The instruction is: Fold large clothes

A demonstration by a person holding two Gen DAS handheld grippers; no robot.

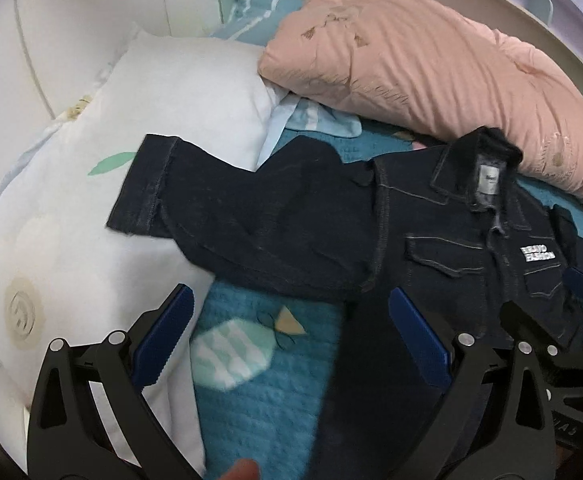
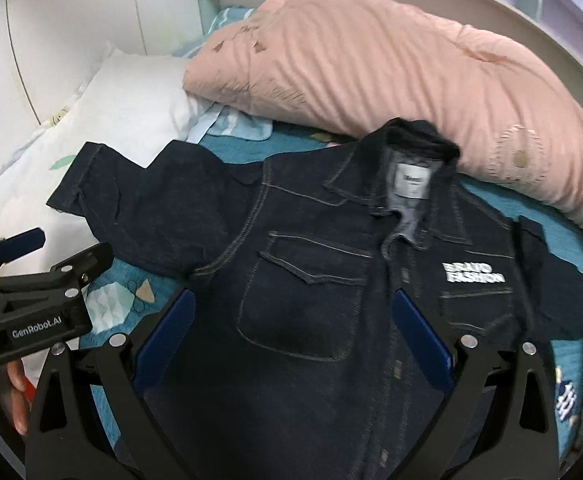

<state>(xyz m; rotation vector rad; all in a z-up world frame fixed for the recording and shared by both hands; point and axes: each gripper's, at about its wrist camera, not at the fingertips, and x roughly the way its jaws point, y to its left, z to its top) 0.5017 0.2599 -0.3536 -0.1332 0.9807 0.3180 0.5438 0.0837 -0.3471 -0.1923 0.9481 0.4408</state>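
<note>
- A bed is covered by a teal quilted bedspread (image 2: 123,300) printed with pale geometric shapes.
- A large peach duvet (image 2: 371,80) is bunched along the far side of the bed, below a curved pale headboard (image 1: 491,12).
- A white pillow (image 1: 179,92) with faint leaf and circle prints is seen at the left, against a padded white wall panel (image 1: 71,20).
- A dark denim jacket (image 2: 311,280) is laid face up in the middle of the bedspread, its collar (image 2: 411,136) touching the duvet and a white neck label visible inside.
- One sleeve (image 1: 219,208) is stretched out to the left, with its cuff (image 1: 143,188) resting on the white pillow.
- Two flap chest pockets are shown on the front, and white block lettering (image 2: 473,273) is printed above one of them.
- The right gripper (image 2: 295,344) is held above the jacket's front with its blue fingers spread wide; nothing is gripped.
- The left gripper (image 1: 291,340) is held over the bedspread just beside the jacket's left edge, its jaws likewise set wide apart and empty.
- In the right wrist view, the left gripper's black body is seen at the left edge, marked "GenRobot.AI".
</note>
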